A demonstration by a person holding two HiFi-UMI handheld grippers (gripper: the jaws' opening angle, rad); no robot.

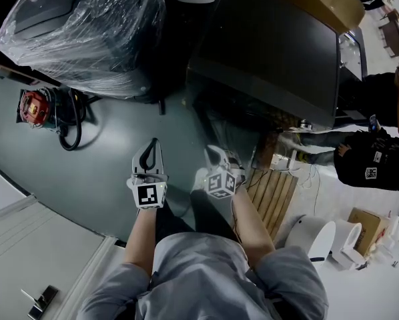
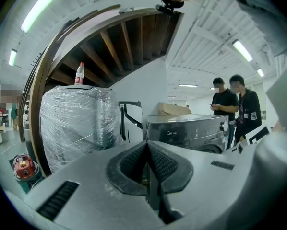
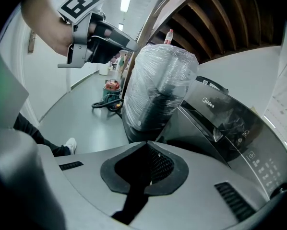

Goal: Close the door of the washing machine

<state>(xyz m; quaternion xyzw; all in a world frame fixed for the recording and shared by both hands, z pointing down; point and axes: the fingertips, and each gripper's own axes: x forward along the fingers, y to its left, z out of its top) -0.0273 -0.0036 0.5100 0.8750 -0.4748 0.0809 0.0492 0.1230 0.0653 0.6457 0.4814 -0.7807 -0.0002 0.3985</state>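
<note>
**Left gripper [image 1: 152, 147], right gripper [image 1: 213, 153]: jaws together, nothing held**

Washing machine [image 1: 266, 45]: dark, ahead of both grippers and well apart from them. Its door cannot be clearly made out. Risk: closed tips may skid off a smooth door, leaving it unlatched.
Wrapped appliance [image 1: 86, 32]: near the machine's left. A wide left swing could snag its film.
Wooden pallet [image 1: 274, 193]: on the floor, right. Likely stumble when stepping in.
</note>
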